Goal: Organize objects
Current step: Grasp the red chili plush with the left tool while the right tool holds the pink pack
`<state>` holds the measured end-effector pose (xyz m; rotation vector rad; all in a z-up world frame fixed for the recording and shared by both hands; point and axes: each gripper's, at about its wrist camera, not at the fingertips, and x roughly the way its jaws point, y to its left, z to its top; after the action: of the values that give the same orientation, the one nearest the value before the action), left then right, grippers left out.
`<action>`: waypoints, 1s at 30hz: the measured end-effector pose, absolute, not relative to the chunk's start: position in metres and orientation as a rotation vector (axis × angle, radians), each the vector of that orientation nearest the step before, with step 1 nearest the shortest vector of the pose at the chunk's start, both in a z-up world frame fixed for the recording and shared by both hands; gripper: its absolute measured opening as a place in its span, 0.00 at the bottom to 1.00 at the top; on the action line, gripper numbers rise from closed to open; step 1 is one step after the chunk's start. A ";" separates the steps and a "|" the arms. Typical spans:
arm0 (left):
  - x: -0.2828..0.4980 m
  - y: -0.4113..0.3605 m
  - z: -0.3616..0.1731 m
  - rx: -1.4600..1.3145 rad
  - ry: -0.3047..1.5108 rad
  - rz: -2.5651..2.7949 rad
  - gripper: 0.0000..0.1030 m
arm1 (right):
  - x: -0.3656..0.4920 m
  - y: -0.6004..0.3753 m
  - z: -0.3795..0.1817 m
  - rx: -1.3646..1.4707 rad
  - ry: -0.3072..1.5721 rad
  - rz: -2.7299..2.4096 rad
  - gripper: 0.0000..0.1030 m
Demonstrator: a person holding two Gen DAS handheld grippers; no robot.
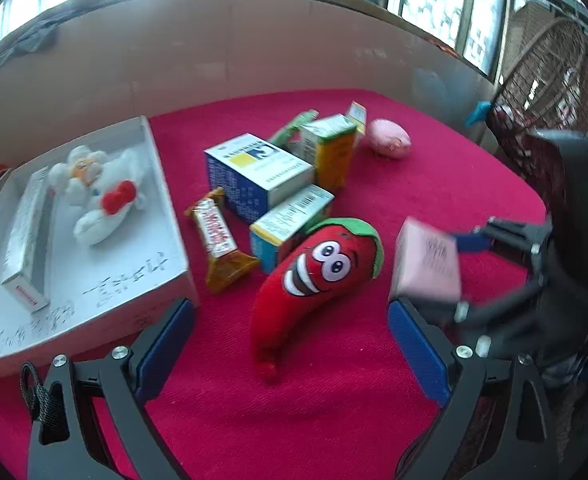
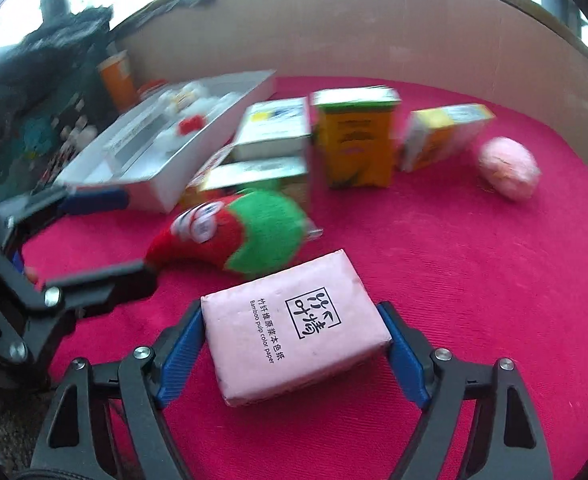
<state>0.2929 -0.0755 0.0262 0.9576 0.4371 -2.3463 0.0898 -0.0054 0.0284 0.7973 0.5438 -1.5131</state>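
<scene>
On the red cloth (image 2: pixel 454 260), right tongs (image 2: pixel 294 344) clamp pink tissue pack (image 2: pixel 294 328), left tongs (image 1: pixel 290 344) apart, chili plush (image 1: pixel 314 276) between.

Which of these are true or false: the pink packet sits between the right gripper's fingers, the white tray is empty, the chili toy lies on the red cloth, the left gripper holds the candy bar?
1. The pink packet sits between the right gripper fingers. True.
2. The white tray is empty. False: a white plush toy and a long box lie in it.
3. The chili toy lies on the red cloth. True.
4. The left gripper holds the candy bar. False: its jaws are open and empty.
</scene>
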 end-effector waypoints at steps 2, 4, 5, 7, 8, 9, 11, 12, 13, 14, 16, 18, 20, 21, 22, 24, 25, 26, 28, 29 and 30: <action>0.284 -0.075 0.022 0.992 0.422 -2.356 0.94 | 0.069 -0.002 0.027 0.864 0.495 -1.584 0.84; 0.276 -0.076 0.017 1.031 0.422 -2.359 0.94 | 0.052 0.001 0.024 0.923 0.437 -1.612 0.84; 0.274 -0.077 0.015 1.042 0.422 -2.359 0.94 | 0.049 0.002 0.025 0.928 0.418 -1.603 0.84; 0.267 -0.079 0.013 1.064 0.423 -2.365 0.94 | 0.052 0.002 0.025 0.918 0.434 -1.610 0.84; 0.264 -0.081 0.012 1.074 0.425 -2.368 0.94 | 0.054 0.001 0.024 0.906 0.450 -1.618 0.85; 0.261 -0.082 0.011 1.083 0.427 -2.369 0.94 | 0.056 0.000 0.024 0.897 0.461 -1.623 0.85; 0.255 -0.086 0.008 1.109 0.433 -2.369 0.94 | 0.057 0.000 0.024 0.893 0.462 -1.623 0.85; 0.252 -0.089 0.006 1.124 0.442 -2.366 0.94 | 0.054 0.001 0.024 0.894 0.458 -1.621 0.85; 0.248 -0.091 0.004 1.142 0.450 -2.360 0.94 | 0.053 0.001 0.024 0.894 0.452 -1.619 0.85; 0.244 -0.092 0.002 1.158 0.454 -2.360 0.93 | 0.052 0.002 0.024 0.894 0.447 -1.617 0.85; 0.238 -0.092 0.000 1.178 0.449 -2.371 0.88 | 0.051 0.003 0.023 0.892 0.442 -1.616 0.85; 0.235 -0.089 0.000 1.179 0.404 -2.364 0.79 | 0.051 0.003 0.023 0.891 0.439 -1.615 0.85; 0.236 -0.088 0.000 1.169 0.388 -2.353 0.72 | 0.052 0.003 0.023 0.889 0.438 -1.616 0.86; 0.238 -0.089 0.000 1.160 0.398 -2.354 0.70 | 0.052 0.003 0.023 0.888 0.439 -1.617 0.86; 0.240 -0.091 0.001 1.147 0.413 -2.353 0.67 | 0.051 0.003 0.023 0.888 0.440 -1.616 0.86; 0.243 -0.092 0.001 1.131 0.425 -2.356 0.65 | 0.051 0.003 0.023 0.885 0.442 -1.618 0.86; 0.243 -0.091 0.000 1.129 0.415 -2.353 0.65 | 0.051 0.003 0.023 0.885 0.442 -1.619 0.86; 0.243 -0.089 0.000 1.129 0.403 -2.349 0.64 | 0.051 0.003 0.023 0.883 0.443 -1.619 0.86; 0.243 -0.087 0.000 1.126 0.386 -2.346 0.60 | 0.051 0.003 0.023 0.881 0.446 -1.620 0.86; 0.244 -0.087 0.000 1.121 0.386 -2.348 0.59 | 0.051 0.003 0.023 0.880 0.446 -1.620 0.86; 0.246 -0.086 0.001 1.112 0.391 -2.350 0.57 | 0.051 0.003 0.023 0.879 0.446 -1.621 0.86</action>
<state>0.2457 -0.0864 0.0011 1.1123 0.3910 -2.3502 0.0513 0.0031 0.0230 0.8794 0.4457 -1.6207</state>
